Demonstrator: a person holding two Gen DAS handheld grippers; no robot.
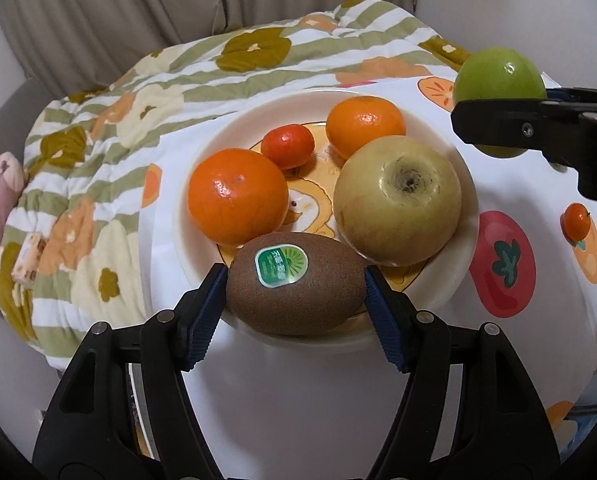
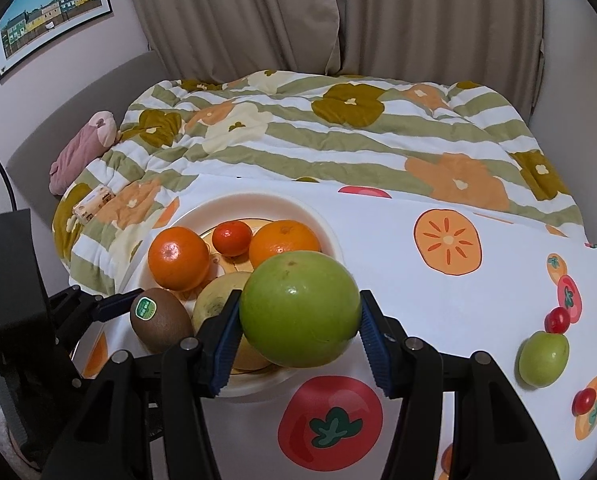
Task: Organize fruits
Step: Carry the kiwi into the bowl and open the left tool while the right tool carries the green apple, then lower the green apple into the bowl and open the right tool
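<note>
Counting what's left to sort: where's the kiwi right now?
The kiwi sits between the left tongs at the plate's near rim, in front of the big orange and yellowish apple.

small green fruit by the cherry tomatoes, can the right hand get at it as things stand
Probably not yet. The right gripper has its jaws clamped on a large green fruit. The small green fruit lies unobstructed on the cloth to its right, so the path looks free once that load is released.

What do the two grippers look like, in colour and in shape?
Both the left gripper and the right gripper are matte black plastic, with angular linked arms joined by round silver pins. Each finger ends in a dark blue ribbed pad. No cables, markings or sleeves show.
</note>
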